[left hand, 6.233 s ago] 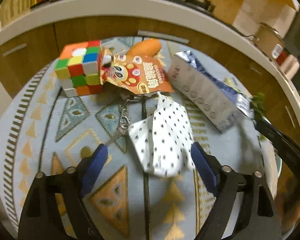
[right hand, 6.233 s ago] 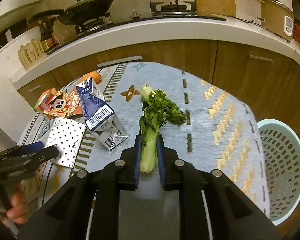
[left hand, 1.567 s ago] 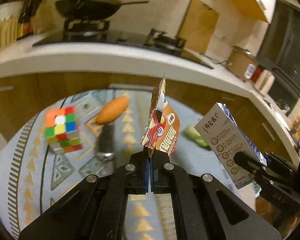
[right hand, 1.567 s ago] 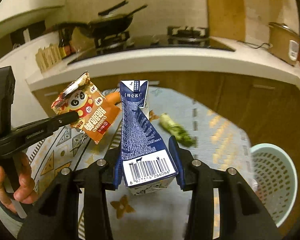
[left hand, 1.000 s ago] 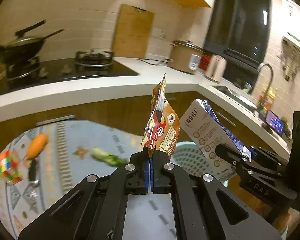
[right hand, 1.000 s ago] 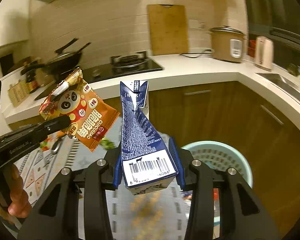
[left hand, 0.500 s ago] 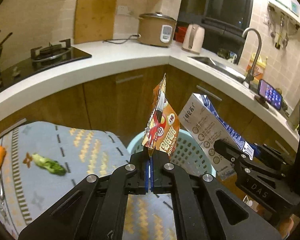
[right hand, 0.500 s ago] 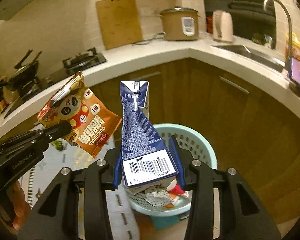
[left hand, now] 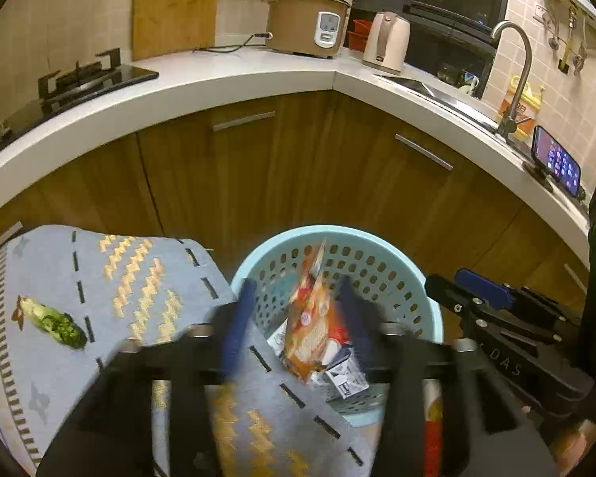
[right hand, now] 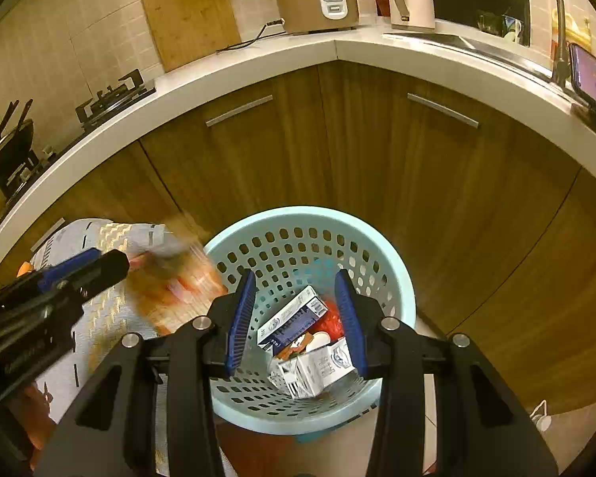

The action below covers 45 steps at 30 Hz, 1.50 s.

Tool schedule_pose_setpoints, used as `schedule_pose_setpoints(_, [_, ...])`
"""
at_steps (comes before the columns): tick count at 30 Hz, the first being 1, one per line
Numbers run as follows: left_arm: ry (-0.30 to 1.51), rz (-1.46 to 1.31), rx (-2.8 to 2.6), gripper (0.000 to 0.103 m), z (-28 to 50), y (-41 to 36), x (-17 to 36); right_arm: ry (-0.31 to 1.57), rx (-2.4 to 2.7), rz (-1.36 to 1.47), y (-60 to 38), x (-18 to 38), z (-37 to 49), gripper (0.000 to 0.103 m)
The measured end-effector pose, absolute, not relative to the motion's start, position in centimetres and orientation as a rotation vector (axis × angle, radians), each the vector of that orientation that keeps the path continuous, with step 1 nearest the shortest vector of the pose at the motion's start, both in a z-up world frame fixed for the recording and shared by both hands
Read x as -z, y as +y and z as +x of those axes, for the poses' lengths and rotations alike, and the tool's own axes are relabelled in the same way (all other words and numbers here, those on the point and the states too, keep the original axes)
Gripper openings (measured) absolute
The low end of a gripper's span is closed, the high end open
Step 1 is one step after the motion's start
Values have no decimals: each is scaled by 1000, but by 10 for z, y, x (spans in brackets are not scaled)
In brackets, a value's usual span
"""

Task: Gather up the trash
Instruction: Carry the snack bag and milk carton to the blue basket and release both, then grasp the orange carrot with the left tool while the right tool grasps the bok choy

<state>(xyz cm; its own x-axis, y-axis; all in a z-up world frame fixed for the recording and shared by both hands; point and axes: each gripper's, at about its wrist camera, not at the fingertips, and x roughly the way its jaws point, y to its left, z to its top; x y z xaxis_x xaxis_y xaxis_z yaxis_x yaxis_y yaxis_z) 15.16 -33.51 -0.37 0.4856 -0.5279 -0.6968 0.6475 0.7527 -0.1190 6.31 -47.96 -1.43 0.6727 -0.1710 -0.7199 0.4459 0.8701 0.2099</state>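
Over on the left, a vegetable stalk (left hand: 53, 322) is lying on the patterned mat (left hand: 139, 274), well apart from the action. Moving across, the left gripper (left hand: 298, 318) is hanging above the near rim of the basket (left hand: 425, 290), and its jaws have just been opening: they are standing spread now, blurred, with the snack bag (left hand: 312, 326) between them but touching neither pad. The bag is hanging edge-on in the gap, its lower corner pointing down into the basket, over the cartons lying in there. From the right wrist view the same bag (right hand: 175, 290) is showing as an orange smear just off the tip of the left gripper (right hand: 91, 268), right at the basket's left rim (right hand: 218, 246).

Further right, the right gripper (right hand: 294, 314) is pointing down into the basket as well, its blue pads (right hand: 240, 314) standing apart with nothing pinched between them. The milk carton (right hand: 292, 316) is lying below the gap, tilted on the heap at the bottom, with a second white carton (right hand: 318, 369) and a red wrapper (right hand: 333, 316) beside it. In the left wrist view, the right gripper (left hand: 476, 290) is sitting just past the basket's right rim. Behind it all, the brown cabinets (right hand: 377, 159) are curving round under the white counter (left hand: 258, 79).
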Motion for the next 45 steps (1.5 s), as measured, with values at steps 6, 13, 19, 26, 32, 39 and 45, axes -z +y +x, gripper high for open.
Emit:
schedule_pose_setpoints(6, [791,154,710,50,152,-323,5,753,342,379,-472,11,65,44])
schedule_pose_setpoints(13, [768,115,679,50,149,-291,-6,722,288,351,-449,-6,67,45])
schedule_pose_setpoints(19, [735,61,629,50,148,-247,-23,688,214,307,-413,-28,73,47])
schedule_pose_setpoints(26, [706,-8,552,50,152,-189,-39,663,132,246,-366,-48,85,52])
schedule_pose_setpoints(32, [676,-71,468,50,166,-133,-52,659,67,190,-327,-60,102,52])
schedule_pose_setpoints(39, [664,-139,317,53,203,-58,-54,655,-10,104,-277,-60,133,52])
schedule_pose_setpoints(45, [717,-64,181,58,255,-10,-34,689,-77,66,-244,-39,171,52])
